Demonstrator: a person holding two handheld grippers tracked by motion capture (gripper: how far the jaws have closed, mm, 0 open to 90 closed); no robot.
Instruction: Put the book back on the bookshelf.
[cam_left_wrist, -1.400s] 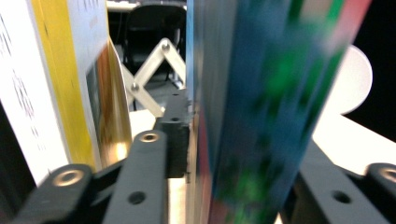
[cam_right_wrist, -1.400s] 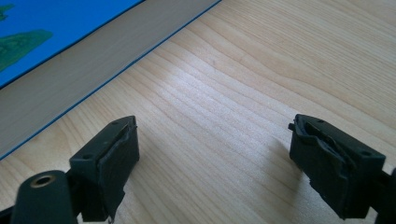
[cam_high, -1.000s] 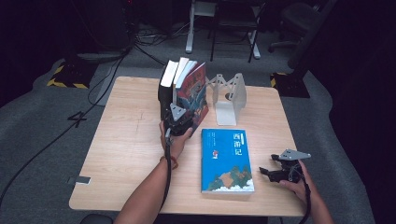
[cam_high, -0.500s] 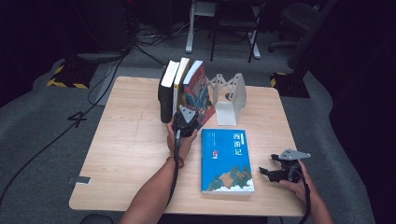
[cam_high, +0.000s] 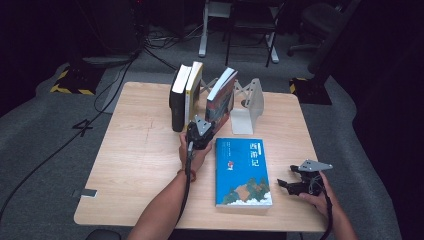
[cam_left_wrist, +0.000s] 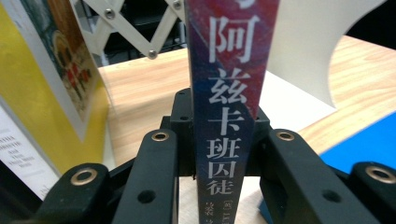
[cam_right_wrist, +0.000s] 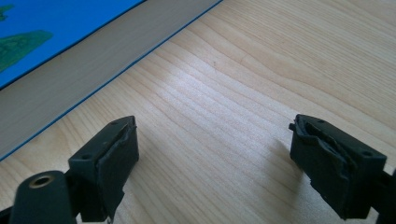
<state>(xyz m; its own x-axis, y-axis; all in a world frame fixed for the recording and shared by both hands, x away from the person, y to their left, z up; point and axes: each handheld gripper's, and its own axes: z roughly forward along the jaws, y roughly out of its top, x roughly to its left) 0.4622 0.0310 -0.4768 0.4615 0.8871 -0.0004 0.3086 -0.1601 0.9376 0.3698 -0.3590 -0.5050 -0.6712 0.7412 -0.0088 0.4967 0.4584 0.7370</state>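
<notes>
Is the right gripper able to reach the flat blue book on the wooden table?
Probably yes. The right gripper sits open and empty on the wooden table, just beside the flat blue book, with bare wood between them. The book's page edge lies just ahead of its jaws.

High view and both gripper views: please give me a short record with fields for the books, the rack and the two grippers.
held book: red and blue book, upright, tilted, spine between the left gripper's jaws
left gripper: jaws have just been closing, now on the spine
standing books: two books left of the held one
flat book: blue book lying on the table
rack: white book rack
right gripper: open, over bare table, beside the blue book
</notes>
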